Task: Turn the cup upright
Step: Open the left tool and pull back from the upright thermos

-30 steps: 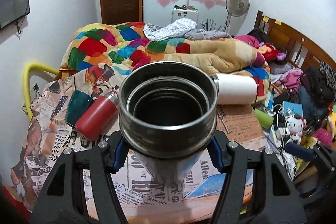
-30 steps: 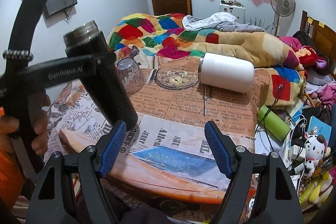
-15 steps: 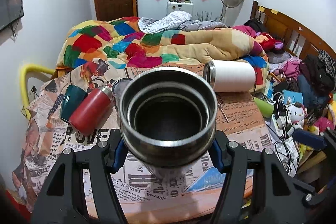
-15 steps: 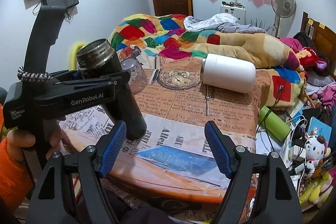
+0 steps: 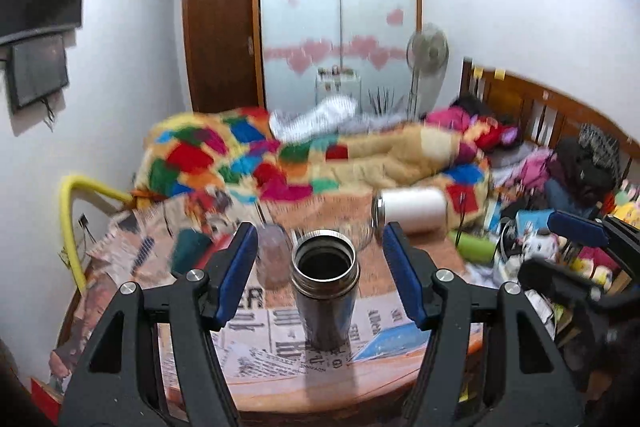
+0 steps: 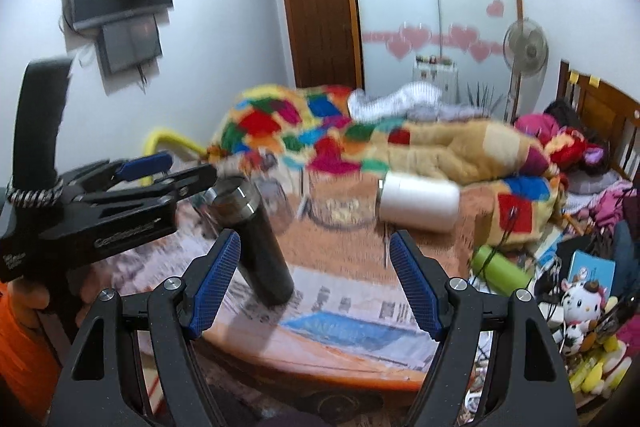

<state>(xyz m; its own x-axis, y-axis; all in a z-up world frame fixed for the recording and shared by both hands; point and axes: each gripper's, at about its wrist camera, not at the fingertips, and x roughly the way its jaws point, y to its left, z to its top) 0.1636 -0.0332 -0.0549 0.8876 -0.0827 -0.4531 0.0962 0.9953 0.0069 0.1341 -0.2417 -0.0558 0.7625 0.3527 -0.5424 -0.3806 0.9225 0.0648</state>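
Left wrist view: the dark steel cup [image 5: 325, 297] stands upright on the newspaper-covered desk [image 5: 280, 359], open mouth up, dead centre between the blue pads of the left tool [image 5: 322, 279]. That tool is spread wide and grips nothing, with clear daylight on both sides of the cup. Off to the right, a white bottle [image 5: 412, 209] lies on its side near the far edge of the desk, and a clear glass [image 5: 274, 259] sits just left of the cup, blurred. A teal cup [image 5: 188, 253] lies farther left, also smeared by blur.

Over to the right wrist view: same cup [image 6: 256, 247], base planted on the newspaper, looking tilted through the fisheye. The left tool [image 6: 176, 169] hangs beside the cup's rim, its pads apart, not touching as far as the blur allows. The right tool [image 6: 316, 283] is wide open too, nothing between its pads, hovering over the near edge of the desk [image 6: 360, 343]. The white bottle [image 6: 418, 203] lies across the far side, well apart from the cup. A green bottle [image 6: 500, 269] lies off the desk's right edge among the clutter.
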